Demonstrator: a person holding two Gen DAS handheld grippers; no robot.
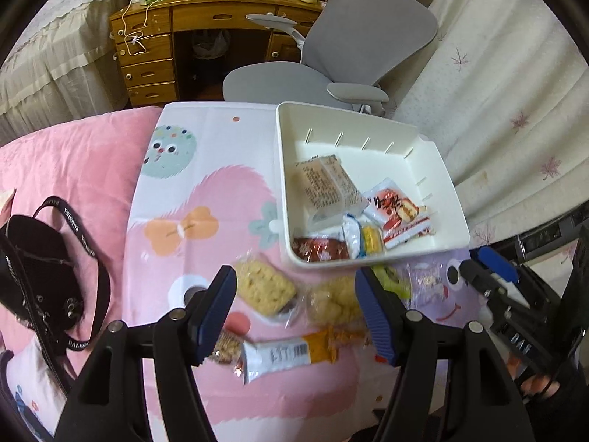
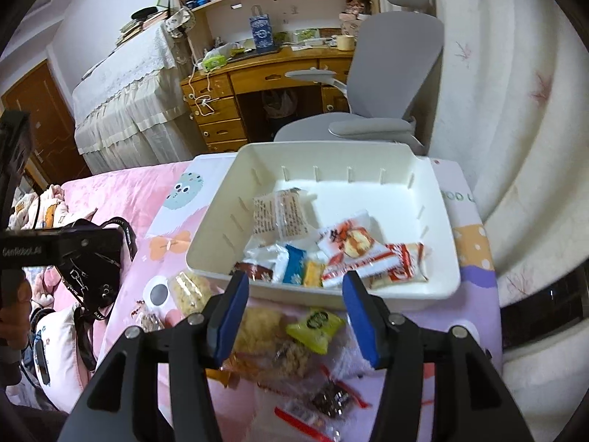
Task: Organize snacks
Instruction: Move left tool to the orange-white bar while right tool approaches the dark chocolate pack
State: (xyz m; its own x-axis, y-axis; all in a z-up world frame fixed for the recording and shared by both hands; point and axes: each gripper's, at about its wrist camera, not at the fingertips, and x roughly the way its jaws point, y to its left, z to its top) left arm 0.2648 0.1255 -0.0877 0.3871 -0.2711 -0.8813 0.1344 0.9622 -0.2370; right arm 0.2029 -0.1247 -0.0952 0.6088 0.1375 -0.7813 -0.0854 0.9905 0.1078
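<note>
Your left gripper is hovering with fingers spread wide and gripping nothing, above loose snack packets lying on the cartoon-print mat. Your right gripper is also standing open and empty, over more packets just below the white bin's near rim. The white bin is sitting right of centre, holding several wrapped snacks, its far half bare.

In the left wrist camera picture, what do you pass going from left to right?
black bag → square cracker pack → white bin → right gripper
</note>
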